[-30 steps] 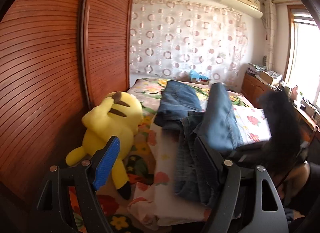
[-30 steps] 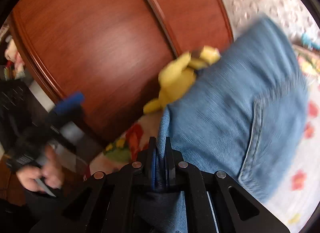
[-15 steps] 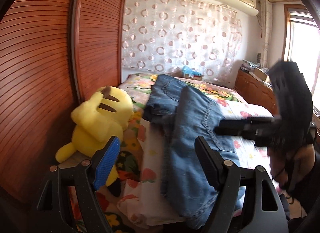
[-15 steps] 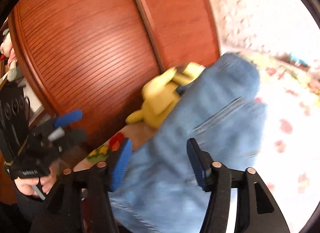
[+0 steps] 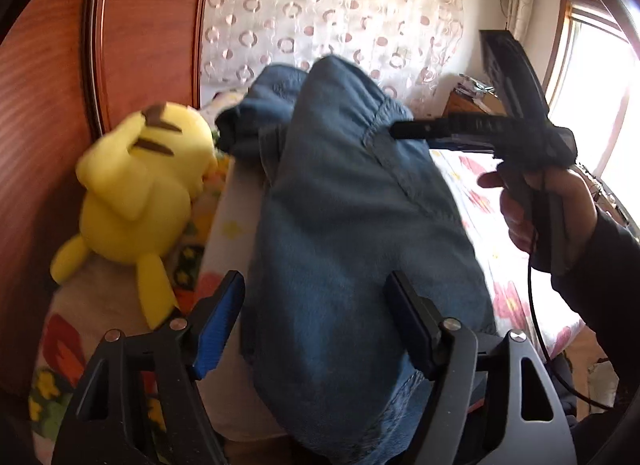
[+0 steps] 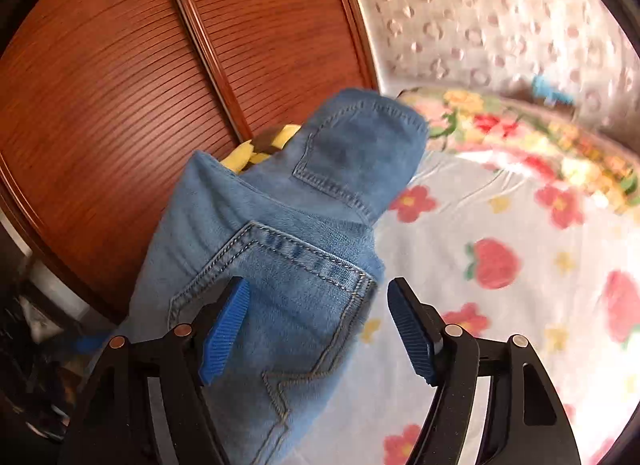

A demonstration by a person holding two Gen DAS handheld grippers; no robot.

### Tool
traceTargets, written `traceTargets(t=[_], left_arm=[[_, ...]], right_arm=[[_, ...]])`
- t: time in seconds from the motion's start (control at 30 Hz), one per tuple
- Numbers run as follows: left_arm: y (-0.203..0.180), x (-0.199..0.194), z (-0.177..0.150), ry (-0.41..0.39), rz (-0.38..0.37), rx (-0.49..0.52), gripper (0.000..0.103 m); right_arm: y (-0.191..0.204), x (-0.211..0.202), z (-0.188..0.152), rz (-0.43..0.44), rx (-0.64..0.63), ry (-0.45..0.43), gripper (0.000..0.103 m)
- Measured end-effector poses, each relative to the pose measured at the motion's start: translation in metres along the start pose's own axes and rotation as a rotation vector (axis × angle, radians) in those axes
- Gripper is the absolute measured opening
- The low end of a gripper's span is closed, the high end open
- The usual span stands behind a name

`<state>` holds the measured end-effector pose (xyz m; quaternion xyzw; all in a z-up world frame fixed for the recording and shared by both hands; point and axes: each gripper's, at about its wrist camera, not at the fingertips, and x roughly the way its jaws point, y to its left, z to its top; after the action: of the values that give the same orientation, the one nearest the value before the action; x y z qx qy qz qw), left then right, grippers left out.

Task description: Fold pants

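Note:
Blue jeans [image 5: 352, 225] lie folded lengthwise on the flowered bed sheet [image 5: 472, 193], their near end hanging over the bed's edge. My left gripper [image 5: 316, 285] hovers just above that near end, jaws wide and closing slightly. The denim shows between the pads, which do not press on it. In the right wrist view the jeans [image 6: 280, 233] show a back pocket. My right gripper [image 6: 318, 285] is above them, jaws opening, holding nothing. In the left wrist view the right gripper [image 5: 400, 131] reaches over the jeans' far part, carried by a hand [image 5: 532, 205].
A yellow plush toy [image 5: 140, 185] sits on the bed left of the jeans, against the brown slatted wardrobe [image 5: 48, 105]. A dotted curtain [image 5: 340, 17] hangs behind the bed, with a window [image 5: 592, 77] at right. Bare sheet [image 6: 500, 265] spreads right of the jeans.
The right gripper, earlier shut on a denim edge, has opened and let the jeans drop onto the bed. The left gripper has sunk closer to the jeans' near end.

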<state>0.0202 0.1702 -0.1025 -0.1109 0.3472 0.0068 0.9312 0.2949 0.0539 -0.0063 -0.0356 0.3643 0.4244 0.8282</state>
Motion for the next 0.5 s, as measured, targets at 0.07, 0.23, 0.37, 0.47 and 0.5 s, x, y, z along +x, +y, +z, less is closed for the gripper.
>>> traceTargets(t=[0.07,0.23,0.37,0.47,0.5], left_arm=[[0.004,0.005,-0.006,0.008,-0.007,-0.023,0.073],[0.006,0.003,-0.009,-0.013,-0.03,-0.041,0.067],[0.003,-0.001,-0.011,-0.032,-0.081,-0.021,0.043],[0.004,-0.004,-0.012,-0.042,-0.076,-0.021,0.022],[0.004,-0.005,-0.011,-0.045,-0.079,-0.022,0.02]], right_arm=[[-0.006,0.015,0.003,0.015,0.031,0.021,0.081],[-0.033,0.04,0.003,0.112,0.131,0.07,0.085],[-0.045,0.046,-0.001,0.193,0.168,0.106,0.076],[-0.038,0.042,0.0,0.23,0.138,0.106,0.043],[-0.036,0.037,0.001,0.23,0.125,0.103,0.038]])
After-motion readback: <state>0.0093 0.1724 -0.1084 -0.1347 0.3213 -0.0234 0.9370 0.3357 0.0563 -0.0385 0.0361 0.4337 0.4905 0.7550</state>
